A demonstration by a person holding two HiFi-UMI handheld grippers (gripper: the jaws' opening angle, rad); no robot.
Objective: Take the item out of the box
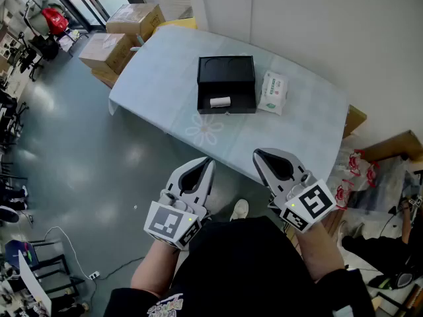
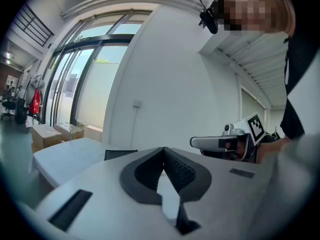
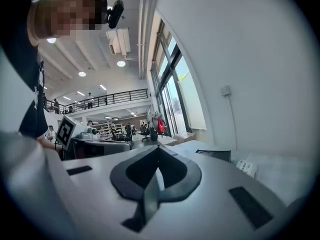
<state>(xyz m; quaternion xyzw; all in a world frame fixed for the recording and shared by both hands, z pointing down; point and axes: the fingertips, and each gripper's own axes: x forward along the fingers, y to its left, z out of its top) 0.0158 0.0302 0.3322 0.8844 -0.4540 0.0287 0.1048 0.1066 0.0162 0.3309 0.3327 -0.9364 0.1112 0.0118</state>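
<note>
Pale blue cloth with a faint flower print covers the table [image 1: 165,78]. Brown cardboard cartons [image 1: 122,35] sit on the grey floor [image 1: 86,164] by the table's far left corner. A soft white-and-green pack [image 1: 273,92] lies just right of the black box [image 1: 227,84].

The box is rectangular, matte and open. A small white item [image 1: 220,102] lies in its near half; it looks roll-shaped, though it is too small for us to be sure.

We hold both grippers short of the table's near edge, well apart from the box, with the cloth edge and a strip of floor between. The box sits ahead, roughly midway between the two.

Left gripper [image 1: 210,160]: jaws clenched tip to tip, nothing between them. Its own view shows ribbed dark pads [image 2: 182,171] meeting.

Right gripper [image 1: 256,152]: jaws likewise pressed together and empty.

Both shells are smooth light grey plastic, each with a marker cube.
</note>
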